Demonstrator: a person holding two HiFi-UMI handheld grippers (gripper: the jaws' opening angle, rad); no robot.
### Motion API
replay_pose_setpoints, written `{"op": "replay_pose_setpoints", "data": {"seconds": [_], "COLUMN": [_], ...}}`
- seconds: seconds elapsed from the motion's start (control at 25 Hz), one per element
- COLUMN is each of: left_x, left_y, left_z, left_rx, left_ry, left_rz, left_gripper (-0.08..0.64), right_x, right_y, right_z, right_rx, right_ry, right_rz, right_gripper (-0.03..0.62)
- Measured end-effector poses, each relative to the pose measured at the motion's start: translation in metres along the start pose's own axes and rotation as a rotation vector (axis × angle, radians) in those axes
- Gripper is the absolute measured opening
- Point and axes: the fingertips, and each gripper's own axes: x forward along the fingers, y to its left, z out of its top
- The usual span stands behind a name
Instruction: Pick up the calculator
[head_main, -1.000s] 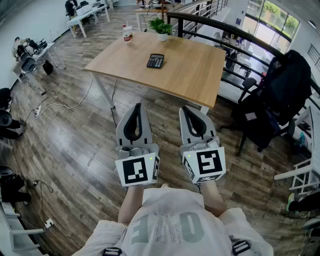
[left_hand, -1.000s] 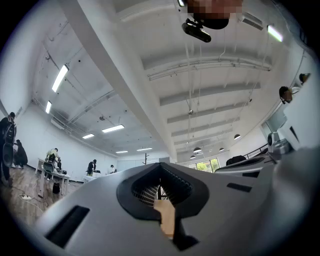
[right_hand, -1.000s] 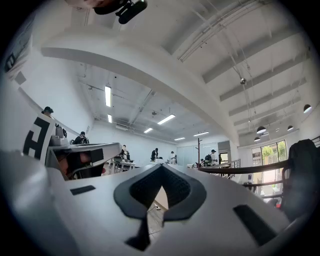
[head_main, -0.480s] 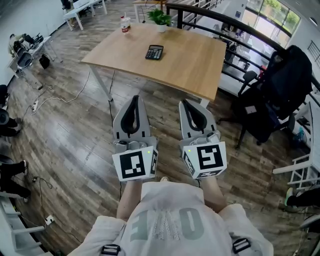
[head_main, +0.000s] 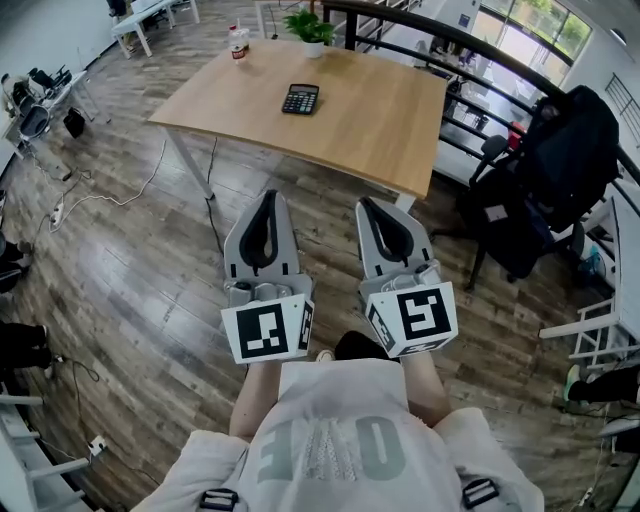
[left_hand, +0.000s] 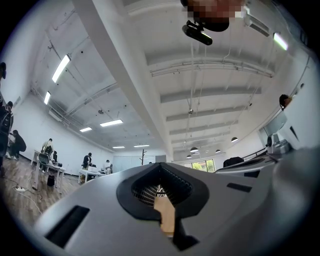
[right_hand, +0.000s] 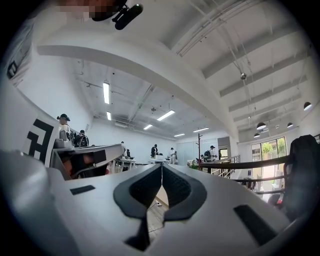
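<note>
While white pot (head_main: 314, 48) holds plant (head_main: 306, 24), calculator (head_main: 300, 99) on table (head_main: 385, 135)

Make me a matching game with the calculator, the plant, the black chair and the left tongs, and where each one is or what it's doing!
Things:
1. calculator
2. plant
3. black chair
4. left tongs

Clues:
A. shut, holding nothing
B. on the floor, right of the table
C. lying flat on the table, away from its edges
D. at the table's far edge, in a white pot

Pairs: 1-C, 2-D, 3-B, 4-A
</note>
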Motion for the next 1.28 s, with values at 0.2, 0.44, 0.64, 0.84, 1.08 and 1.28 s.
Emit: {"op": "replay_pose_setpoints", "data": {"seconds": [0.2,0.44,0.64,0.84,1.08,1.28], "left_x": [0.01,0.037,0.06,0.116,0.226,0.31], "left_y": [0.01,0.029,0.052,0.091,0.123,0.147], "left_z": [-0.016,-0.03,-0.063,-0.072,-0.054,-0.047], "left_rx": [-0.005,0.004,0.059,0.062,0.095,0.132], "left_ry": [0.011,0.001,-0.005,-0.023,-0.054,-0.092], "left_rz": [0.001,0.034,0.076,0.145,0.151,0.171], "left_gripper": [0.009,0.009,0.009,0.008,0.008,0.009], "right_x": [0.011,0.049,0.096,0.163,0.27,0.346], "right_y": [0.001,-0.016,-0.027,-0.058,-0.105,-0.143], "right_z": [-0.012,-0.021,-0.042,-0.038,-0.001,0.021], "right_rx": [-0.011,-0.01,-0.037,0.005,0.045,0.003], "right_ry": [0.013,-0.009,-0.044,-0.083,-0.135,-0.155], "right_rz": [0.013,0.046,0.102,0.121,0.166,0.187], "right_gripper": [0.02,0.021,0.021,0.021,0.021,0.021]}}
